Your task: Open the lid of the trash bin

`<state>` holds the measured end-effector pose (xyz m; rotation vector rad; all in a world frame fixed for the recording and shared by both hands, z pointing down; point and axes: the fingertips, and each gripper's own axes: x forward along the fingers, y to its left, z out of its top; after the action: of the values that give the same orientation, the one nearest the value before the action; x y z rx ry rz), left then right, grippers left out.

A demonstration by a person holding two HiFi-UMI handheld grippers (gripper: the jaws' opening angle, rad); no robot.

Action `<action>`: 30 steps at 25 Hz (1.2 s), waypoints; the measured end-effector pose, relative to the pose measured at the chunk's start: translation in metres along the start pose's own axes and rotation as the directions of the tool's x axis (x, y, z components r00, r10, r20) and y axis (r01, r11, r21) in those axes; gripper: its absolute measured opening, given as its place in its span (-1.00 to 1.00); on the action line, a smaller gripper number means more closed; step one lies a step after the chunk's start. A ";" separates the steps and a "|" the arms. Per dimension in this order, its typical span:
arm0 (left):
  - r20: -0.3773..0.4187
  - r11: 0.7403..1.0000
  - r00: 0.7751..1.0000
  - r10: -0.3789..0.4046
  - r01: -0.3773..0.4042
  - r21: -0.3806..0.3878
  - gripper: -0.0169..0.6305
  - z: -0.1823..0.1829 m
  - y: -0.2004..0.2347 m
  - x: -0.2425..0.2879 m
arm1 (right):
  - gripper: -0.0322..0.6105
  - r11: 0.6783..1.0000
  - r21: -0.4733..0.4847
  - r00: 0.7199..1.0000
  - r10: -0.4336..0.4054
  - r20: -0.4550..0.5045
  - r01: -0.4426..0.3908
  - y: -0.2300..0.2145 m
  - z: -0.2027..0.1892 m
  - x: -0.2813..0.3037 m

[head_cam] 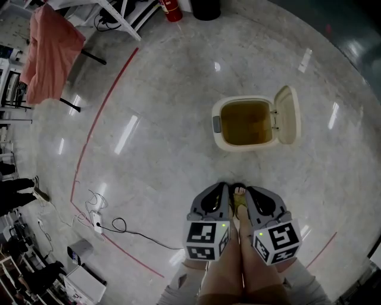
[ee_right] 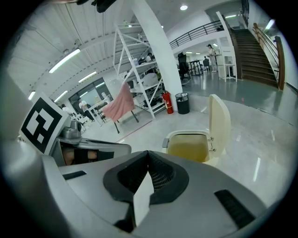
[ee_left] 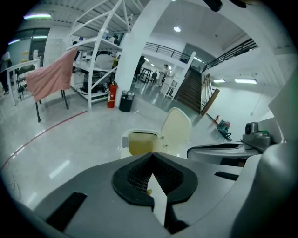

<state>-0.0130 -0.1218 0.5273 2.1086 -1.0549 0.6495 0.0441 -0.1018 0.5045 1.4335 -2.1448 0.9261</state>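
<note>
I am standing on a polished grey concrete floor (head_cam: pixel 155 155) that is carrying a curved red taped line (head_cam: pixel 101 113). A pink cloth draped over a rack (head_cam: pixel 50 53) is hanging at the far left, and a red fire extinguisher (head_cam: pixel 171 9) is standing by a white column (ee_right: pixel 158 51).

The cream plastic trash bin (head_cam: pixel 245 146) is sitting on the floor ahead of me, slightly to the right. Its rounded cream lid (head_cam: pixel 288 114) is already standing upright, hinged at the bin's right side, and it is exposing a yellowish-brown interior.

I am holding my left claw (head_cam: pixel 225 189) and right claw (head_cam: pixel 250 192) side by side, low in the head view, apart from the bin. Both are pointing toward it. Each gripper view is showing its claw closed, pads meeting, with nothing gripped.
</note>
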 end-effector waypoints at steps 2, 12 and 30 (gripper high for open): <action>0.004 1.000 1.000 -0.003 0.003 0.000 -0.93 0.000 -0.004 -0.004 | -0.89 1.000 -0.004 1.000 -0.004 -0.003 0.004 0.000 -0.001 -0.003; 0.005 1.000 1.000 -0.014 0.013 0.009 -0.93 -0.005 -0.008 -0.006 | -0.89 1.000 -0.006 1.000 -0.015 -0.003 0.015 0.000 -0.001 -0.006; -0.016 1.000 1.000 -0.018 0.018 0.022 -0.93 -0.006 -0.009 0.004 | -0.89 1.000 0.003 1.000 -0.018 0.000 0.018 -0.008 0.001 0.001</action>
<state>-0.0042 -0.1159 0.5307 2.1258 -1.0230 0.6709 0.0507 -0.1051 0.5070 1.4521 -2.1275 0.9233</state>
